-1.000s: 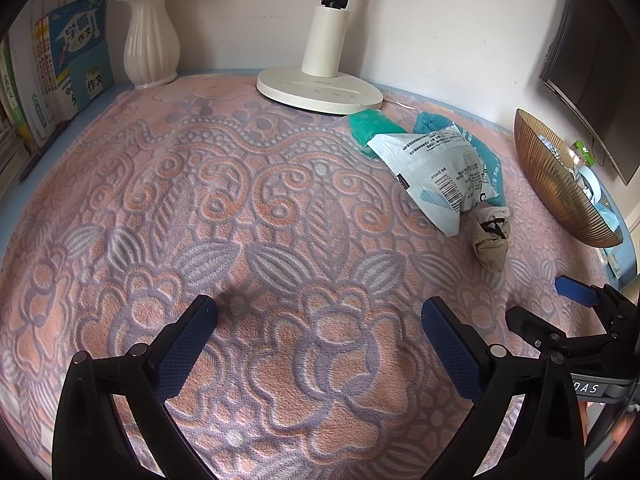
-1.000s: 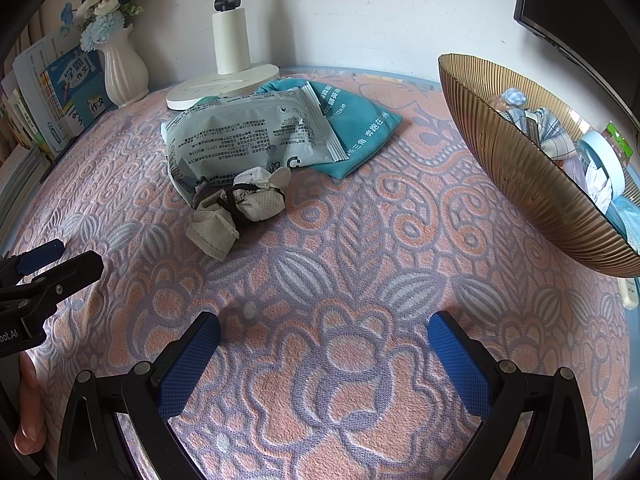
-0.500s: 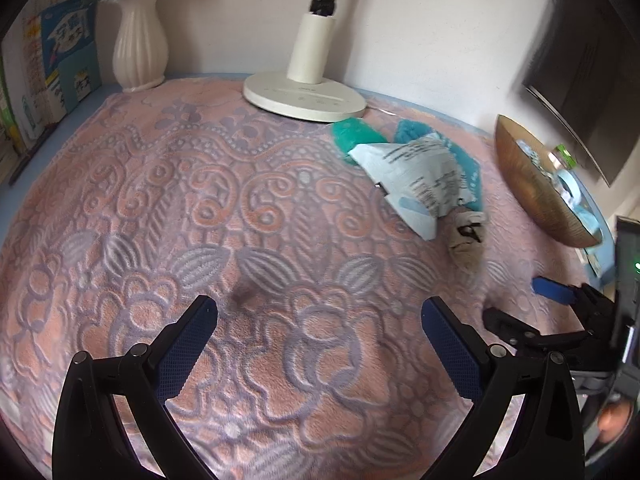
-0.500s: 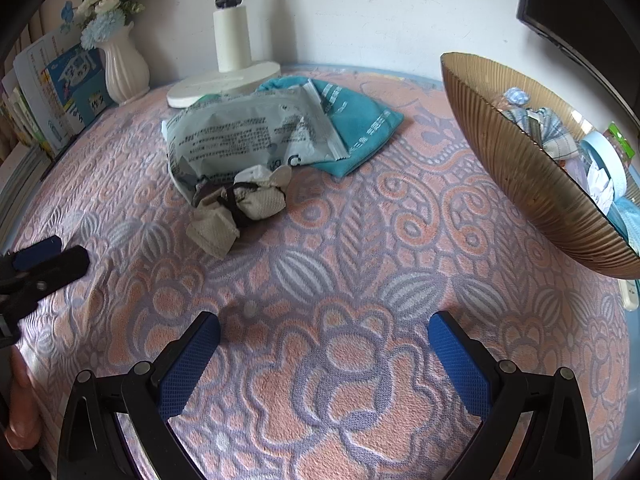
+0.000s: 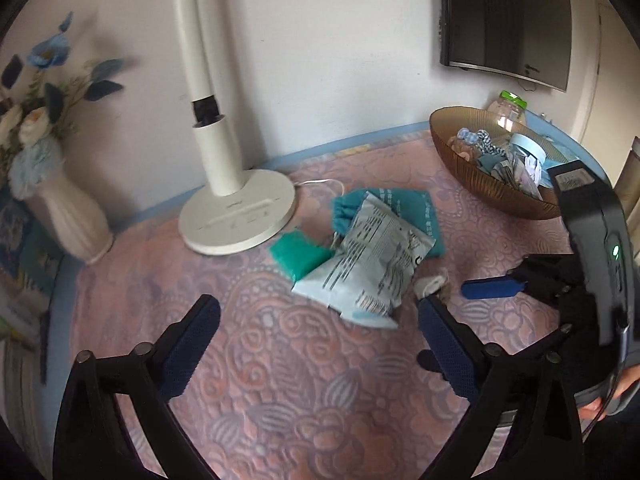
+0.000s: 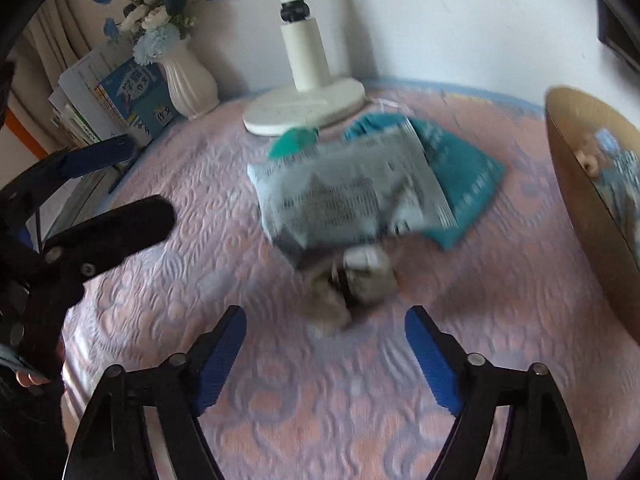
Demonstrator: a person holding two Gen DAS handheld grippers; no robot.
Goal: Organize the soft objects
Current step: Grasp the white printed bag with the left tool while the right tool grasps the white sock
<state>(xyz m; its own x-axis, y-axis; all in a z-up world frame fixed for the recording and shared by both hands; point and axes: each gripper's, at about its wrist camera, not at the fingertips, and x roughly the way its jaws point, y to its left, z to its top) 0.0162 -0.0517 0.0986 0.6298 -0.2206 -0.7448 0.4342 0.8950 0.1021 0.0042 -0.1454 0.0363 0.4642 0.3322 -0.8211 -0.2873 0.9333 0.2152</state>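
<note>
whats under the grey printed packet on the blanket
The grey printed packet lies on a teal pouch and a green bag; both stick out. Anything else beneath is covered.

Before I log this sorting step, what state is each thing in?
Left gripper: jaws closing slightly, nothing between them.
Right gripper: jaws narrowing, empty.
Grey packet: lying on the teal pouch.
Rolled socks: on the cloth, ungripped.
Bowl: already part-filled.

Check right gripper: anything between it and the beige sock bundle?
Nothing visible. The right gripper has been closing but is empty, with only bare bedspread before the beige sock bundle. The pale packet lies behind the bundle, against its far edge.
</note>
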